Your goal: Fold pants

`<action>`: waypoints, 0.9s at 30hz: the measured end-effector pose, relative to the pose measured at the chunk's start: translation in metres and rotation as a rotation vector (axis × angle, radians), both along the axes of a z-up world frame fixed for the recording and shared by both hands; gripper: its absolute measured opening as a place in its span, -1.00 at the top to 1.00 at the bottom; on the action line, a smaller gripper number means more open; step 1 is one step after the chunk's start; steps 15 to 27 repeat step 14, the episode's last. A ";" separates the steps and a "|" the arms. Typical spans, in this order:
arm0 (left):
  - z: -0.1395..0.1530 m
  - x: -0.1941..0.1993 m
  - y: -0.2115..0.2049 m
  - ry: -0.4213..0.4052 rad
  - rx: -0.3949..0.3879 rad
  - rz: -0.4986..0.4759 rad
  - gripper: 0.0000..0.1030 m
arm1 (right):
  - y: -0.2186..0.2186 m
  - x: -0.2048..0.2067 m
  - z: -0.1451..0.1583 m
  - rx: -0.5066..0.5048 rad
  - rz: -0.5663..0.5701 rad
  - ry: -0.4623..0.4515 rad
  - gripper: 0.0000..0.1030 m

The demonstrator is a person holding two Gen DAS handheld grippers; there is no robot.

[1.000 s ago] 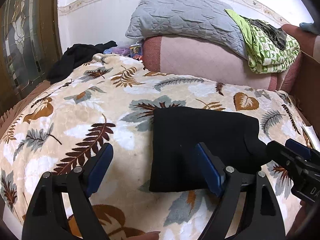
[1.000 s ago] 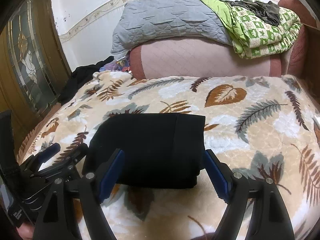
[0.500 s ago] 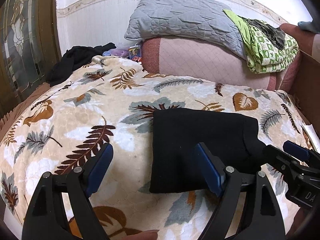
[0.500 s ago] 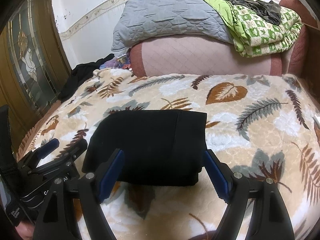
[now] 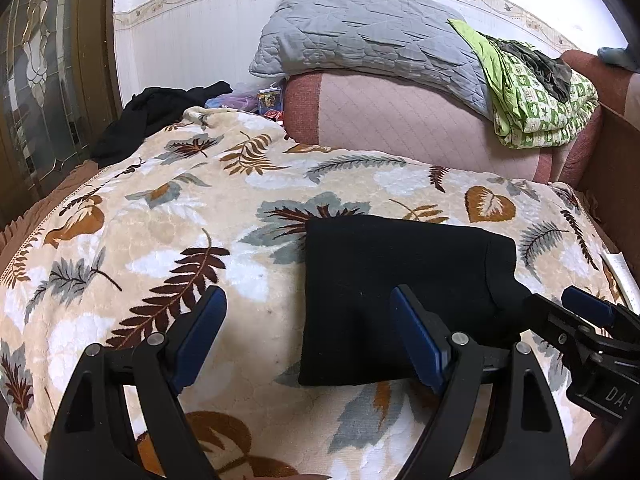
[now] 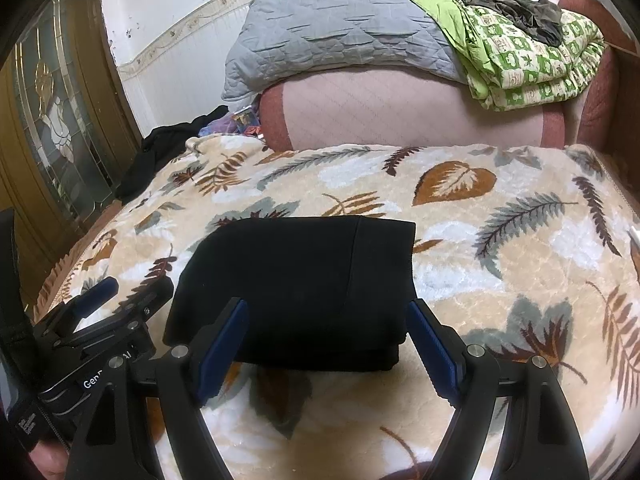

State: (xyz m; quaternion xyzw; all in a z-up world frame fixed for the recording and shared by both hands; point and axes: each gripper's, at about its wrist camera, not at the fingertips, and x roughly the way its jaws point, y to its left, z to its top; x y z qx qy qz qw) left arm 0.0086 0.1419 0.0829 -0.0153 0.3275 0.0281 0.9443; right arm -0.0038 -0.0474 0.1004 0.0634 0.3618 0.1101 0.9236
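Note:
The black pants (image 5: pixel 396 280) lie folded into a compact rectangle on the leaf-patterned blanket (image 5: pixel 168 232); they also show in the right wrist view (image 6: pixel 296 280). My left gripper (image 5: pixel 308 320) is open and empty, hovering just in front of the fold's left edge. My right gripper (image 6: pixel 326 336) is open and empty, its jaws spread about the width of the fold, just in front of its near edge. The right gripper shows at the right edge of the left wrist view (image 5: pixel 580 320), and the left gripper at the left of the right wrist view (image 6: pixel 104 312).
A pink bolster (image 5: pixel 400 120) lies at the back with a grey pillow (image 5: pixel 360 36) and a green patterned quilt (image 5: pixel 532 104) on it. A loose black garment (image 5: pixel 148 116) sits at the back left. A glass-panelled door (image 6: pixel 52 128) stands left.
Both grippers have pulled back slightly from the folded pants, which lie still. Both stay open.

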 end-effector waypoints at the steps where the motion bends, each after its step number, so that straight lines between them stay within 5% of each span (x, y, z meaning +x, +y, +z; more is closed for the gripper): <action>1: 0.000 0.000 0.000 0.000 0.002 0.000 -0.64 | 0.000 0.000 0.000 0.000 0.000 0.000 -0.59; 27: 0.001 -0.003 -0.002 -0.023 0.015 -0.022 -0.64 | 0.001 -0.003 0.004 0.003 -0.001 -0.008 -0.59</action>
